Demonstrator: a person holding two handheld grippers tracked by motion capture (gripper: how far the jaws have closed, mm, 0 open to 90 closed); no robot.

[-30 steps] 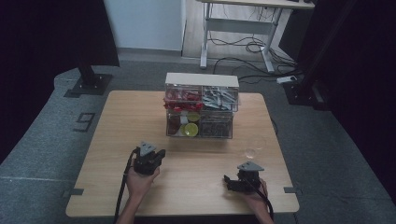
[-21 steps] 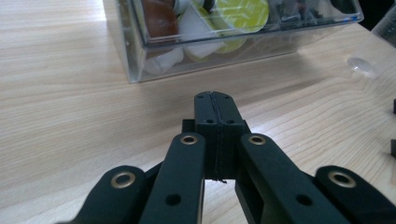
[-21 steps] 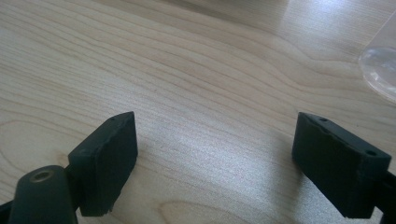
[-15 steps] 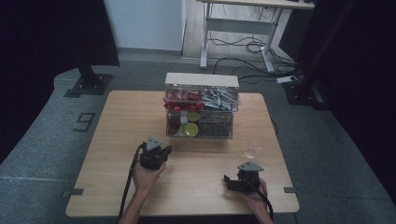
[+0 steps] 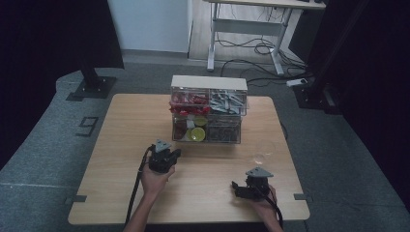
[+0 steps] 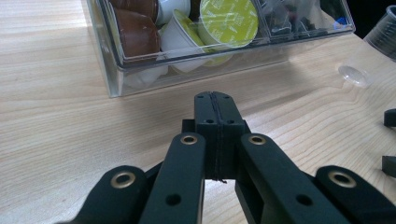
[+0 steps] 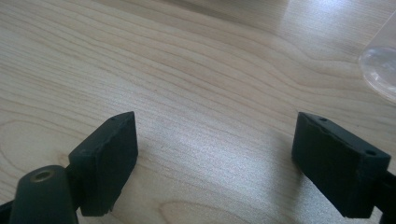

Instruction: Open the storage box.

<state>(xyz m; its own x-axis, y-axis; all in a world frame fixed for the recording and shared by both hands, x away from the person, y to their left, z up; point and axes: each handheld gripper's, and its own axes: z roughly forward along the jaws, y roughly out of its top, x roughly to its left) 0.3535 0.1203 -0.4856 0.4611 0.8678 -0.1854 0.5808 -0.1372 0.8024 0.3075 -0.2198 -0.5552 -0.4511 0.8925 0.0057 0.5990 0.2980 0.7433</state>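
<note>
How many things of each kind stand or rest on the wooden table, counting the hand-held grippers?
Clear drawer organiser: 1
Clear plastic cup: 1
Hand-held grippers: 2, the left gripper and the right gripper
Total: 4

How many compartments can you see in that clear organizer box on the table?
4 visible from the front of the organizer box: top left with red items, top right with grey items, bottom left with coffee capsules, bottom right with dark items. Any behind these may be hidden.

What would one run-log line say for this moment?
left tool: shut, empty, facing capsule drawer | right tool: open, empty | clear cup: untouched
</note>
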